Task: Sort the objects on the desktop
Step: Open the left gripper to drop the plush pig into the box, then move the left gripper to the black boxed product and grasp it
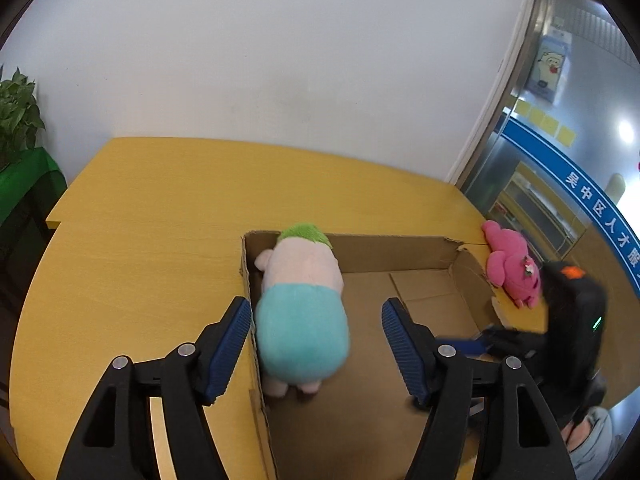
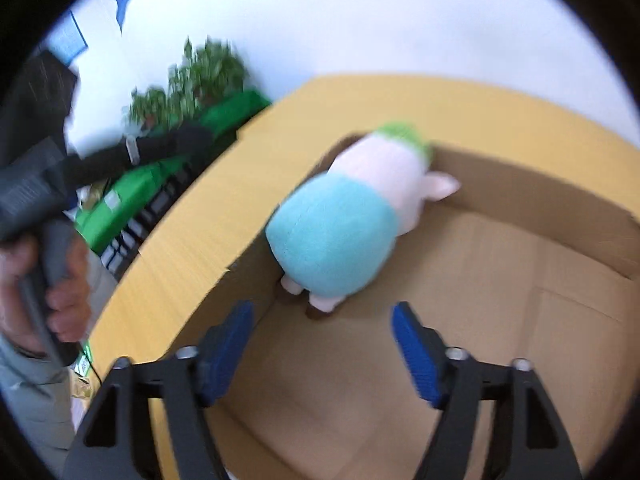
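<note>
A plush toy (image 1: 300, 312) with a teal body, pale pink top and green tuft lies inside an open cardboard box (image 1: 400, 248), against its left wall. It also shows in the right wrist view (image 2: 344, 224), in the box (image 2: 520, 200) corner. My left gripper (image 1: 316, 312) is open, its fingers on either side of the toy's rear and apart from it, the left finger outside the box wall. My right gripper (image 2: 322, 316) is open and empty above the box floor, just short of the toy. A pink plush toy (image 1: 512, 268) lies on the table right of the box.
The box sits on a yellow wooden table (image 1: 152, 216) against a white wall. A potted plant on a green stand (image 1: 20, 152) is beyond the table's left edge. The person's hand on the left gripper handle (image 2: 44, 264) shows in the right wrist view.
</note>
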Available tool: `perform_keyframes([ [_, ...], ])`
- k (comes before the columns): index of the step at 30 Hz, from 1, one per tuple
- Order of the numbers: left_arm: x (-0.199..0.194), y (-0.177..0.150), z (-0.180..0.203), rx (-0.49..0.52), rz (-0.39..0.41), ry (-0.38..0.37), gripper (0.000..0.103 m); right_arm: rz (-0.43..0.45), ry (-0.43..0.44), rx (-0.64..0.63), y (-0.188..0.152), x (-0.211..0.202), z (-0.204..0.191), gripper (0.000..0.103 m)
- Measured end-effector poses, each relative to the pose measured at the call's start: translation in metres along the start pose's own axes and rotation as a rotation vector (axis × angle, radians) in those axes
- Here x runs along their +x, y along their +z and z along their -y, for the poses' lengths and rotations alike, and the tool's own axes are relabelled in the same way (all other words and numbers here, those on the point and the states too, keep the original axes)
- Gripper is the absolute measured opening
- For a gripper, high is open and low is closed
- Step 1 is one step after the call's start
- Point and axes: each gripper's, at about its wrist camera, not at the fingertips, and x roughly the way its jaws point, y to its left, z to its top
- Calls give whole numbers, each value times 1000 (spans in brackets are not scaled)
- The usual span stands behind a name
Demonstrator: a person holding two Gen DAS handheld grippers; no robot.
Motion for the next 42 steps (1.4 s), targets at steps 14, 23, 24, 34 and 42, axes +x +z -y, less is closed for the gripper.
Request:
perform_keyframes([
  [14, 2, -138, 38, 32, -177, -8, 83, -9, -314, 242, -135, -57, 17, 84],
  [23, -24, -159, 45, 35, -179, 49, 79, 59, -412, 184, -140, -94, -25, 86],
  [24, -30, -158, 46, 36, -172, 64, 79, 95, -411, 178, -140, -98, -37, 86],
  [34, -136, -173, 81, 126, 160, 261, 103, 522, -447, 77, -157, -178, -115, 103],
  [42, -158, -190, 102, 117, 218, 237, 103, 408, -545, 87, -157, -151, -108, 102],
])
